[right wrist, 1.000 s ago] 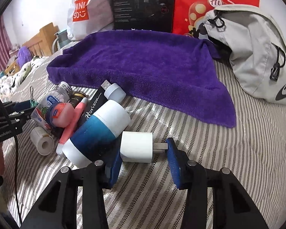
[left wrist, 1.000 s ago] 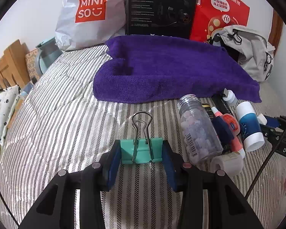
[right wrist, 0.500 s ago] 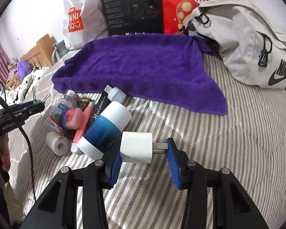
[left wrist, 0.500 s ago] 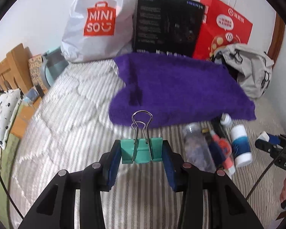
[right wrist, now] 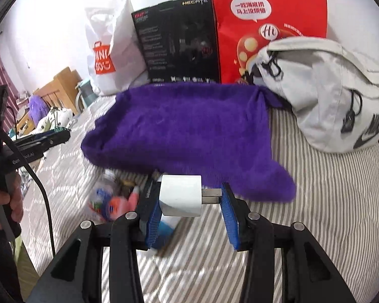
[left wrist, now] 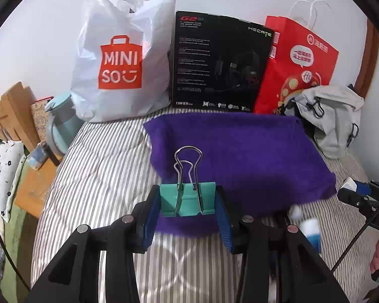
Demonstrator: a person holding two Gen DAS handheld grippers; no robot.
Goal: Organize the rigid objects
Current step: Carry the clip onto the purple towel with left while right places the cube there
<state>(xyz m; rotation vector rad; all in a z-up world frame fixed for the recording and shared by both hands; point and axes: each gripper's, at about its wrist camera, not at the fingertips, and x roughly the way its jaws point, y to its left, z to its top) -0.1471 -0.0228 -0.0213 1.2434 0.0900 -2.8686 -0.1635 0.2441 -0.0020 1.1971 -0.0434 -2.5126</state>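
Observation:
My left gripper [left wrist: 188, 203] is shut on a teal binder clip [left wrist: 187, 200] with its wire handles upright, held above the near edge of the purple towel [left wrist: 240, 151]. My right gripper [right wrist: 189, 197] is shut on a white plug adapter [right wrist: 180, 194], prongs against the right pad, held above the bed near the towel's [right wrist: 184, 128] front edge. A blurred pile of small items [right wrist: 108, 202] lies below left of the right gripper; a white and blue bottle [left wrist: 310, 229] shows in the left wrist view.
A Miniso bag [left wrist: 118, 58], black box [left wrist: 219, 63] and red bag [left wrist: 298, 63] stand against the wall behind the towel. A grey backpack [right wrist: 328, 88] lies at the right. The striped bed [left wrist: 101, 176] extends left to a wooden headboard [left wrist: 10, 111].
Both grippers have lifted with their objects and moved toward the purple towel. The pile of items has dropped low in both views.

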